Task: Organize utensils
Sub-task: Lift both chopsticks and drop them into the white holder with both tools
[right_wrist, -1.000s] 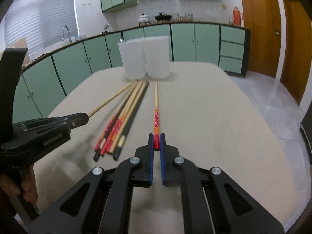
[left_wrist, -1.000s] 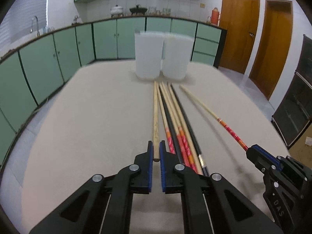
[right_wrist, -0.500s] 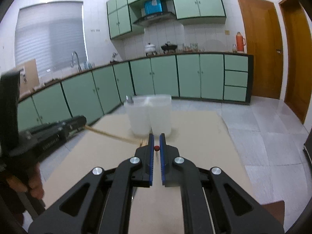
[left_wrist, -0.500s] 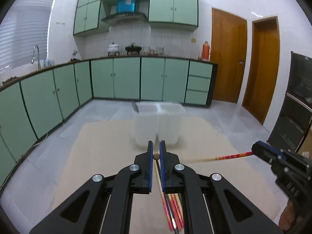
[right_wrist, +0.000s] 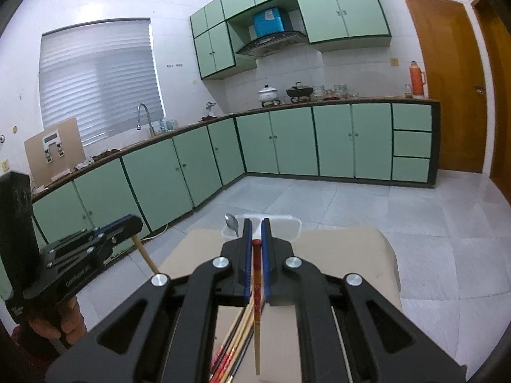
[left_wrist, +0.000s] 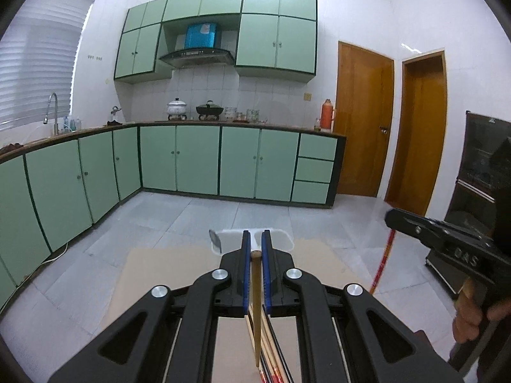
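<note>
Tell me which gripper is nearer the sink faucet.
Left. The left gripper is on the faucet side of the table; the right gripper sits further over, towards the wooden doors.

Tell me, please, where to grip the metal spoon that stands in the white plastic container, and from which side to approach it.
Grip the metal spoon just under its bowl. It stands bowl-up, and only that end shows above the rim of the white translucent plastic container; the handle is down inside. Probably come from straight above, since the container walls block any approach from the side.
</note>
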